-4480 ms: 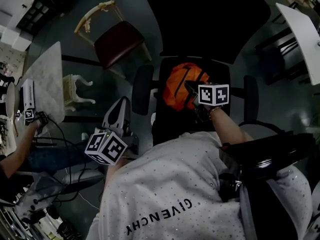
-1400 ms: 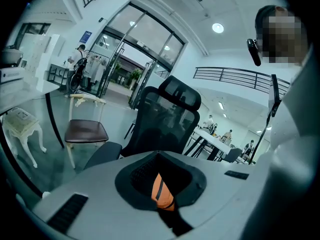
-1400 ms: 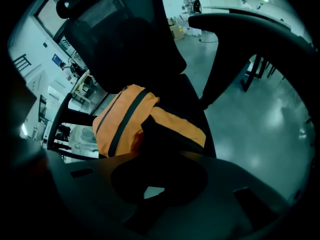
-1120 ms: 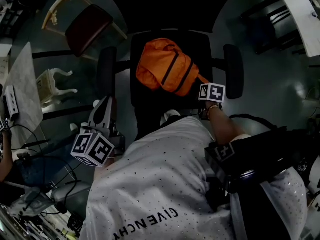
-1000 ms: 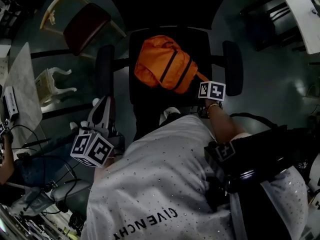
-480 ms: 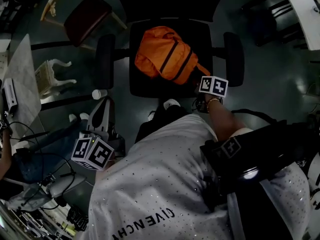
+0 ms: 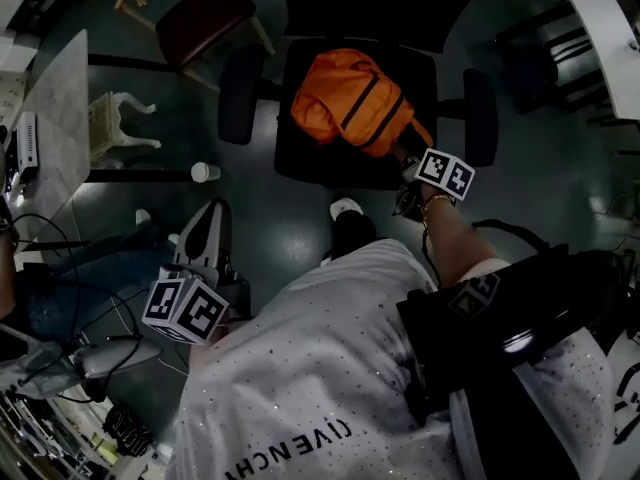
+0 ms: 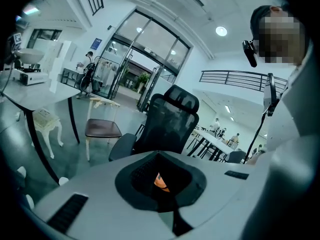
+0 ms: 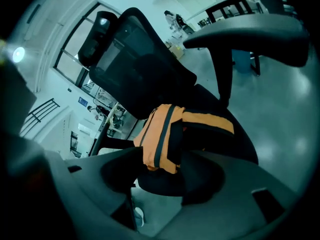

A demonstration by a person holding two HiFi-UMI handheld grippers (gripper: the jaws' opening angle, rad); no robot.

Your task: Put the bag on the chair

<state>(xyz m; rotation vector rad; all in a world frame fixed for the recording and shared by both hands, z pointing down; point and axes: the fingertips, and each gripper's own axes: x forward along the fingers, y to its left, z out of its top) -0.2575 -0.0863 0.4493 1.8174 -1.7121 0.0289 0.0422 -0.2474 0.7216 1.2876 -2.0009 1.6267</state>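
Observation:
The orange bag (image 7: 355, 103) with black straps lies on the seat of the black office chair (image 7: 310, 163), between its armrests. My right gripper (image 7: 405, 158) sits at the bag's near right end. Its jaws are opening, and the bag's end (image 9: 160, 134) is just ahead of them with no pad pressing on it. My left gripper (image 7: 210, 218) hangs low at the left over the floor, away from the chair, its jaws together and empty. In the left gripper view the chair (image 8: 170, 119) stands ahead, and a sliver of the orange bag (image 8: 160, 181) shows.
A wooden chair with a dark red seat (image 7: 205, 13) stands behind the office chair's left side. A white stool (image 7: 120, 123), a paper cup (image 7: 205, 172) and a marble table (image 7: 50, 128) are at the left. A white table (image 7: 600, 28) is at the far right. Cables lie at the lower left.
The bag has settled onto the seat and stays there. My right gripper has slid to the bag's right end and its jaws have parted. The left gripper has barely moved.

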